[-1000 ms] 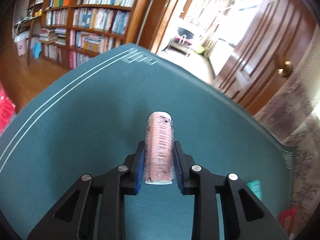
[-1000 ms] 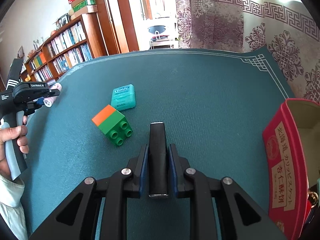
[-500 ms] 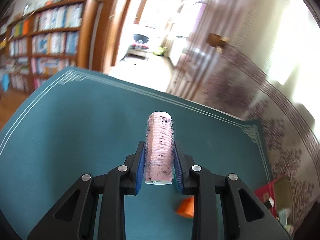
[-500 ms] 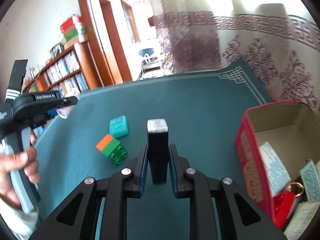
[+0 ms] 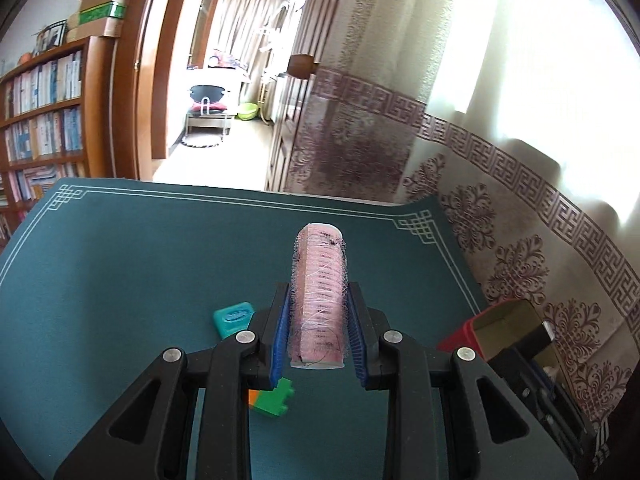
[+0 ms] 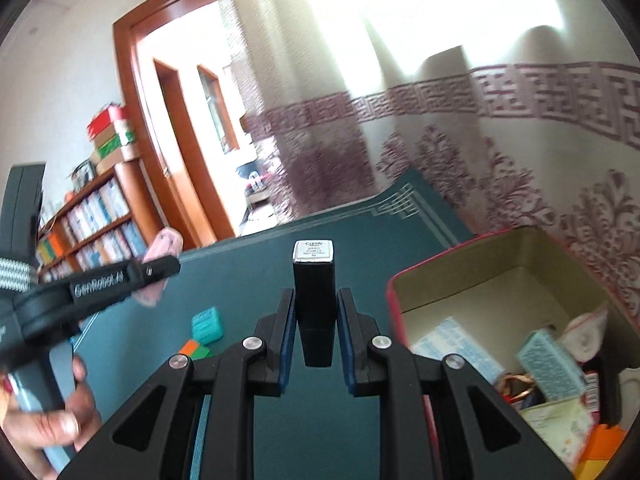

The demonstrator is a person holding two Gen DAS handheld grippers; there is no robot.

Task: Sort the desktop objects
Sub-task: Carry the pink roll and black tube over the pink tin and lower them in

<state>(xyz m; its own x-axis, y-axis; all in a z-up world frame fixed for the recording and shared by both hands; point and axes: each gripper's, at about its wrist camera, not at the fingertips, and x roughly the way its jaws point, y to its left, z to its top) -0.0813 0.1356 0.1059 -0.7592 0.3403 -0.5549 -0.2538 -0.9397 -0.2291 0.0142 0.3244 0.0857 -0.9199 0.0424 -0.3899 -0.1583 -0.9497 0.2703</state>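
While the right gripper (image 6: 316, 322) clamps the black tube (image 6: 314, 300) left of the red box (image 6: 460, 276), and the left gripper (image 5: 318, 332) pinches the pink roller (image 5: 319, 292), lower each well inside its walls before letting go.

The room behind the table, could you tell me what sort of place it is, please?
Most likely a home study or living room: a bookcase full of books, patterned curtains, and a wooden door frame opening onto another sunlit room.
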